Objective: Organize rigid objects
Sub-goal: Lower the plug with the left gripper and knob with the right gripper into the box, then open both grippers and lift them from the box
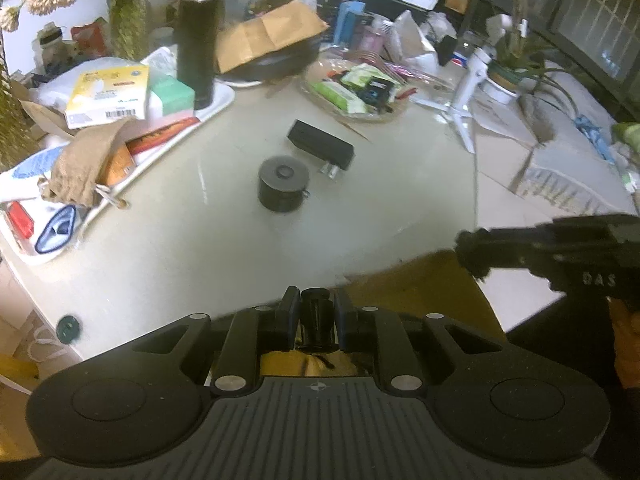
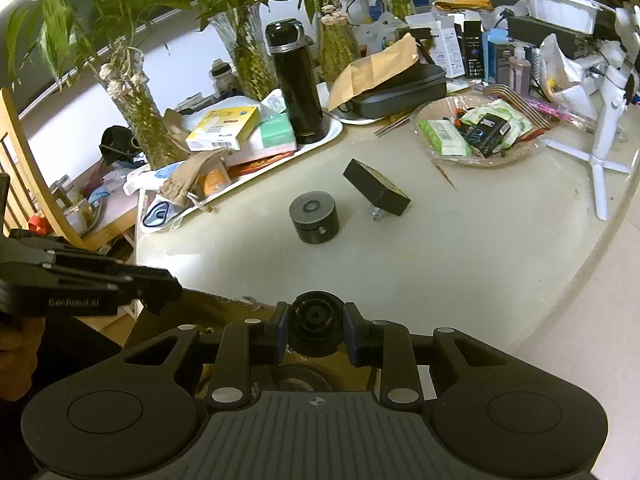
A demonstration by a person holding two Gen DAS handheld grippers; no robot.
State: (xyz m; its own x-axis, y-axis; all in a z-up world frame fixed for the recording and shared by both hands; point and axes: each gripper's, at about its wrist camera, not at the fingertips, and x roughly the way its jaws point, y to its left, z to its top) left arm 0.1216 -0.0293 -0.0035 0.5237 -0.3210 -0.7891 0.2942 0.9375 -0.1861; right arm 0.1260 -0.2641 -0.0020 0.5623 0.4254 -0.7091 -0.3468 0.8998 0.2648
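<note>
Both grippers hang above the near edge of the counter point(image 2: 440, 280), pitched steeply downward. The left hand-held gripper point(image 1: 316, 316) is clenched on a small black peg-like part point(image 1: 317, 320), and the right hand-held gripper point(image 2: 316, 328) grasps a round black knob-like part point(image 2: 316, 330). Farther out on the counter, a black cylinder point(image 2: 314, 218) stands just beside a tilted black rectangular block point(image 2: 376, 188).
</note>
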